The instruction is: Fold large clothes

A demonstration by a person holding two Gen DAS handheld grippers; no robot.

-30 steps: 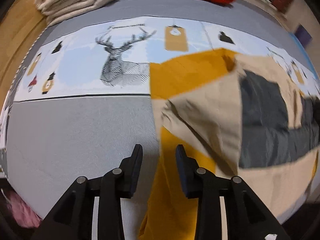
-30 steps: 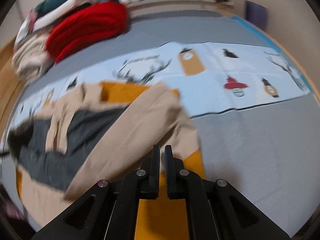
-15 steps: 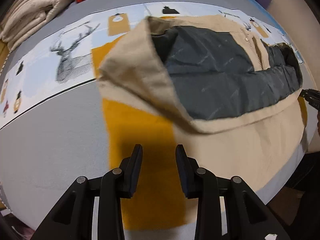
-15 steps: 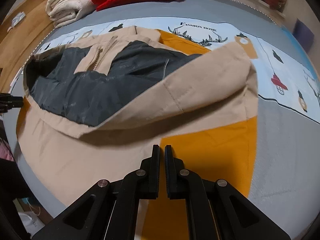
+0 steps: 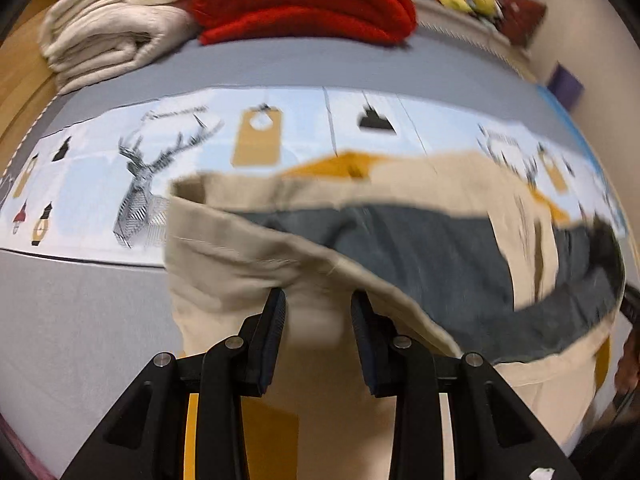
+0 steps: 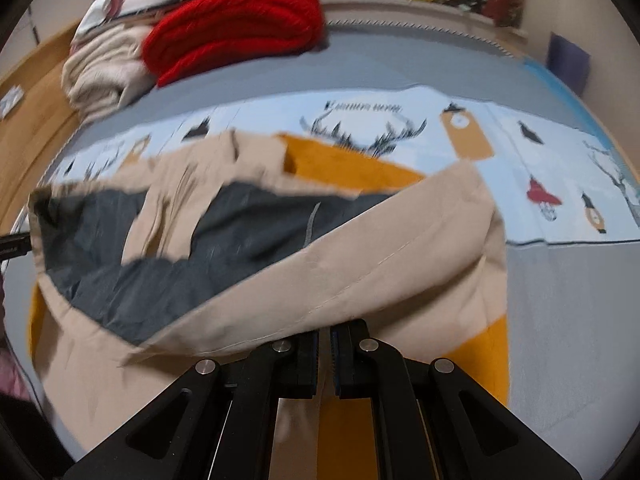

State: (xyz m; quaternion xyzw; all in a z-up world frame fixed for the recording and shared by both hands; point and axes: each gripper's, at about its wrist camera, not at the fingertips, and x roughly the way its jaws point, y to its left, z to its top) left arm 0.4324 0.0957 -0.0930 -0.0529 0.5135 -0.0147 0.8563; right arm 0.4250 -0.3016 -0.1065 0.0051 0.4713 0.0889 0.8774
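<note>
While both grippers lift the beige jacket (image 6: 400,264) off the bed (image 6: 560,320), its dark lining shows — ready to fold. Left gripper (image 5: 318,300) grasps the hem at part-open jaws; right gripper (image 6: 325,330) pinches it, jaws clenched.

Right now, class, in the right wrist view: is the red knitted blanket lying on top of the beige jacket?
No: the red knitted blanket sits folded at the far end of the bed, well apart from the beige jacket.
</note>
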